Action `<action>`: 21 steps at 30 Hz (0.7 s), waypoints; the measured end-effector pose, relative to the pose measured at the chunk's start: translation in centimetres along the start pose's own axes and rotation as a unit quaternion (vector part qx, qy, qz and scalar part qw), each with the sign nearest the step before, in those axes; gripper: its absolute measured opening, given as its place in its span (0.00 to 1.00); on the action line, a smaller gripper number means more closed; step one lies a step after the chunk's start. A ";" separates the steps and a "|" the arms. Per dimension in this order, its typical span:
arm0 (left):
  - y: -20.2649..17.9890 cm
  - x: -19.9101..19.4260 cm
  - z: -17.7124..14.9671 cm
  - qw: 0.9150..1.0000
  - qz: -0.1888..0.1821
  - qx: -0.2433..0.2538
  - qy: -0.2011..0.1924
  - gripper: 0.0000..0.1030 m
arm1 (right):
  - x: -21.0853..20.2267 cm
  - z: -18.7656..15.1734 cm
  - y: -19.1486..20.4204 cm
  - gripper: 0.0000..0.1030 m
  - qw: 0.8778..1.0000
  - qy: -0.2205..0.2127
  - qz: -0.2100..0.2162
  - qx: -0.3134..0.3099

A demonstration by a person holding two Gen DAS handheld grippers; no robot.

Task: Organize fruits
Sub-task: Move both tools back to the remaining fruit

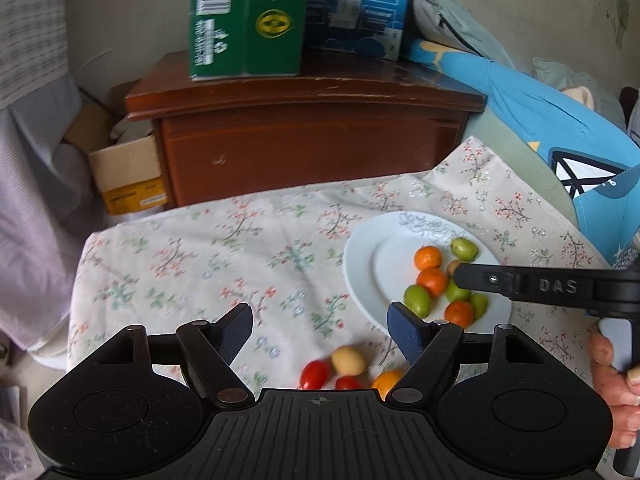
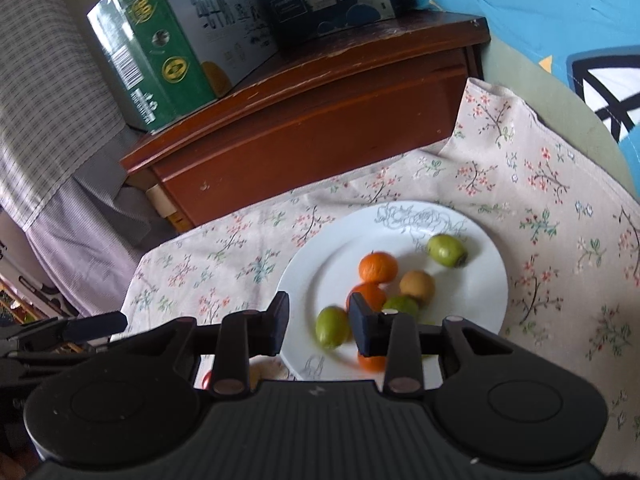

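Note:
A white plate (image 1: 362, 252) (image 2: 486, 280) on the floral cloth holds small oranges (image 1: 427, 258) (image 2: 378, 267), green fruits (image 1: 464, 249) (image 2: 447, 251) and a tan fruit (image 2: 417, 285). Loose on the cloth, left of the plate, lie two red cherry tomatoes (image 1: 315, 374), a pale yellow fruit (image 1: 349, 360) and an orange-yellow one (image 1: 386, 382). My left gripper (image 1: 320, 322) hangs open above these loose fruits with nothing between its fingers. My right gripper (image 2: 320, 322) (image 1: 460, 276) hovers over the plate, jaws narrowly apart. A green fruit (image 2: 331, 326) lies on the plate below the gap, untouched.
A brown wooden nightstand (image 1: 304, 136) stands behind the cloth, carrying a green carton (image 1: 244, 20) and a blue box (image 1: 360, 8). A cardboard box (image 1: 124, 172) sits at its left. A blue cushion (image 1: 540, 120) lies at the right. A hand (image 1: 612, 380) grips the right tool.

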State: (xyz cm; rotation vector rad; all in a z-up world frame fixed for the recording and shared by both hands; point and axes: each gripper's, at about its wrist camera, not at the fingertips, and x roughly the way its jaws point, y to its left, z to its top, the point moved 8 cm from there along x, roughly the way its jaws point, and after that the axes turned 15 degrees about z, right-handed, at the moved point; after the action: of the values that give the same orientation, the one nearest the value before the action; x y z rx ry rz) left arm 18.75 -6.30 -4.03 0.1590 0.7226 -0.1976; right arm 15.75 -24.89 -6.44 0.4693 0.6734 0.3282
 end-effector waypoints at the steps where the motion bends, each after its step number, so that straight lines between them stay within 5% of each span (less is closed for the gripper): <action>1: 0.2 -0.1 -0.2 1.000 0.001 -0.003 0.002 0.73 | -0.1 -0.3 0.2 0.34 1.000 0.002 0.001 0.000; 21: 0.4 -1.0 -6.8 0.999 0.005 0.003 0.053 0.73 | -0.4 -6.2 2.7 0.34 0.998 0.054 0.032 0.013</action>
State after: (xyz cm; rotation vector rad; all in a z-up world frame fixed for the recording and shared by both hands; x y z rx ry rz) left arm 13.77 -4.33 -8.40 0.1803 0.8273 -0.1836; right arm 10.98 -20.85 -9.09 0.5011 0.7691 0.4082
